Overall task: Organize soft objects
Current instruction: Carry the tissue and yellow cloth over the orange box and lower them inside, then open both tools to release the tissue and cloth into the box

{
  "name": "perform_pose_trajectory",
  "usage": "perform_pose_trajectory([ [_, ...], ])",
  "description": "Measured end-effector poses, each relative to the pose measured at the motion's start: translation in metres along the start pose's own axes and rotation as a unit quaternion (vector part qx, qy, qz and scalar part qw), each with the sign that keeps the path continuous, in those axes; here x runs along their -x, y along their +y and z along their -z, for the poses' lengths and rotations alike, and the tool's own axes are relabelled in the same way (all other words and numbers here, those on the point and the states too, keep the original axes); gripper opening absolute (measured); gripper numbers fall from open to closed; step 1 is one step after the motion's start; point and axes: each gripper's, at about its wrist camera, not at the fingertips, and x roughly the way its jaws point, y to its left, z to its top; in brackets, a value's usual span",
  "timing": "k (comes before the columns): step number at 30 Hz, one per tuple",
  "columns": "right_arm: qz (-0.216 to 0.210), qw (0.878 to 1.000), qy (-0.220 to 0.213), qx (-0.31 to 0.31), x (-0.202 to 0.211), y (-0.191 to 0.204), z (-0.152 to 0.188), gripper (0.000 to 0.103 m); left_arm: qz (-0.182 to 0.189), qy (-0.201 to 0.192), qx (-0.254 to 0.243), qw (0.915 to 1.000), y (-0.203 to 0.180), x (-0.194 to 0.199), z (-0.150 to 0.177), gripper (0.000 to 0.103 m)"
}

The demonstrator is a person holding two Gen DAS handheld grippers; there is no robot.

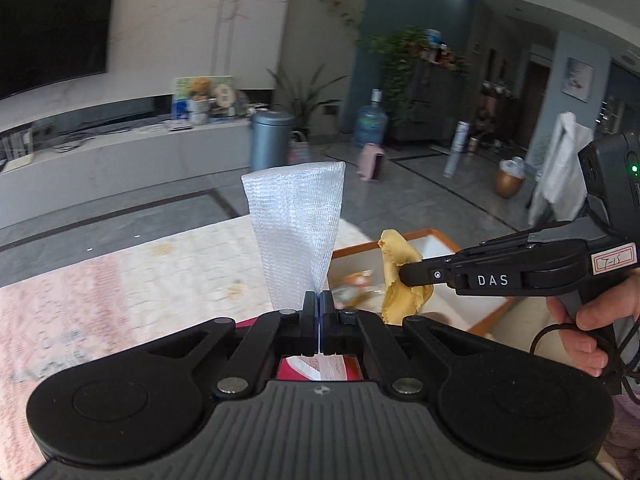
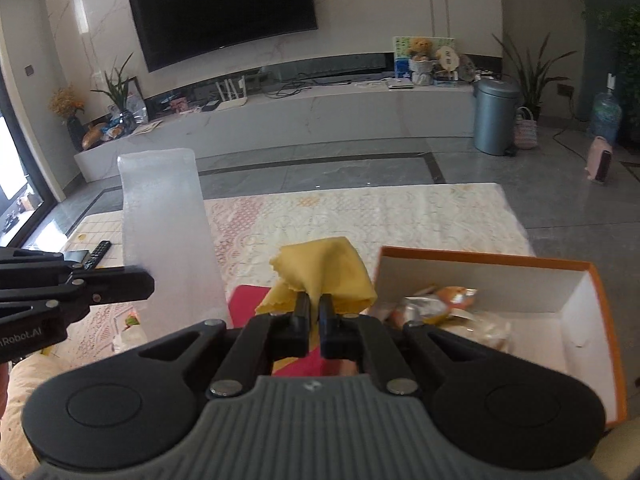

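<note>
In the left wrist view my left gripper (image 1: 319, 300) is shut on the bottom end of a white mesh foam sleeve (image 1: 298, 224), which stands up from the jaws. My right gripper (image 1: 404, 272) comes in from the right, shut on a crumpled yellow cloth (image 1: 394, 252). In the right wrist view the right gripper (image 2: 315, 304) pinches the yellow cloth (image 2: 324, 264) just left of an orange-rimmed white box (image 2: 520, 292). The white mesh sleeve (image 2: 168, 232) rises at the left, held by the left gripper (image 2: 150, 284). Both are held up in the air.
Wrapped items (image 2: 440, 304) lie in the box. A red mat (image 2: 248, 300) and a patterned rug (image 2: 360, 212) lie below. A remote (image 2: 98, 252) sits at the left. A person's hand (image 1: 592, 320) grips the right tool. A grey bin (image 2: 494, 116) stands by the TV console.
</note>
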Motion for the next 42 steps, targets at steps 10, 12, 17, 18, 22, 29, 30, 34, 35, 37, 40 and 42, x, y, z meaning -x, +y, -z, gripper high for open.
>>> perform_pose_trajectory([
  [10, 0.071, 0.996, 0.012, -0.048, 0.018, -0.093, 0.023, 0.002, 0.102, 0.056, -0.005, 0.9932, -0.065, -0.093, -0.026, 0.000],
  [12, 0.083, 0.995, 0.018, -0.049, 0.015, -0.107, 0.024, 0.002, 0.118, 0.061, -0.011, 0.9911, -0.079, -0.110, -0.033, 0.000],
  [17, 0.114, 0.992, 0.046, -0.021, 0.005, -0.140, 0.023, 0.002, 0.159, 0.074, -0.007, 0.9845, -0.108, -0.154, -0.046, 0.000],
  [18, 0.119, 0.991, 0.055, -0.015, 0.002, -0.146, 0.024, 0.002, 0.161, 0.084, -0.004, 0.9834, -0.112, -0.166, -0.047, 0.000],
  [22, 0.128, 0.987, 0.093, -0.007, -0.016, -0.171, 0.029, 0.002, 0.172, 0.136, 0.033, 0.9751, -0.111, -0.213, -0.039, 0.000],
  [29, 0.120, 0.978, 0.169, -0.003, -0.067, -0.194, 0.049, 0.002, 0.150, 0.192, 0.043, 0.9690, -0.104, -0.261, -0.009, 0.000],
  [30, 0.119, 0.977, 0.176, -0.006, -0.073, -0.196, 0.049, 0.002, 0.147, 0.198, 0.046, 0.9679, -0.103, -0.265, -0.006, 0.000],
  [34, 0.117, 0.973, 0.198, -0.009, -0.090, -0.198, 0.054, 0.002, 0.136, 0.215, 0.039, 0.9664, -0.107, -0.272, 0.003, 0.000],
  [35, 0.117, 0.972, 0.203, -0.007, -0.093, -0.198, 0.055, 0.002, 0.132, 0.218, 0.036, 0.9663, -0.105, -0.273, 0.005, 0.000],
  [37, 0.120, 0.971, 0.208, -0.004, -0.096, -0.195, 0.057, 0.003, 0.128, 0.219, 0.033, 0.9667, -0.103, -0.271, 0.009, 0.001],
  [40, 0.120, 0.970, 0.211, -0.009, -0.100, -0.199, 0.056, 0.009, 0.126, 0.217, 0.034, 0.9674, -0.102, -0.263, 0.010, 0.003],
  [42, 0.124, 0.970, 0.210, -0.007, -0.099, -0.198, 0.056, 0.010, 0.125, 0.210, 0.032, 0.9692, -0.103, -0.257, 0.008, 0.008],
])
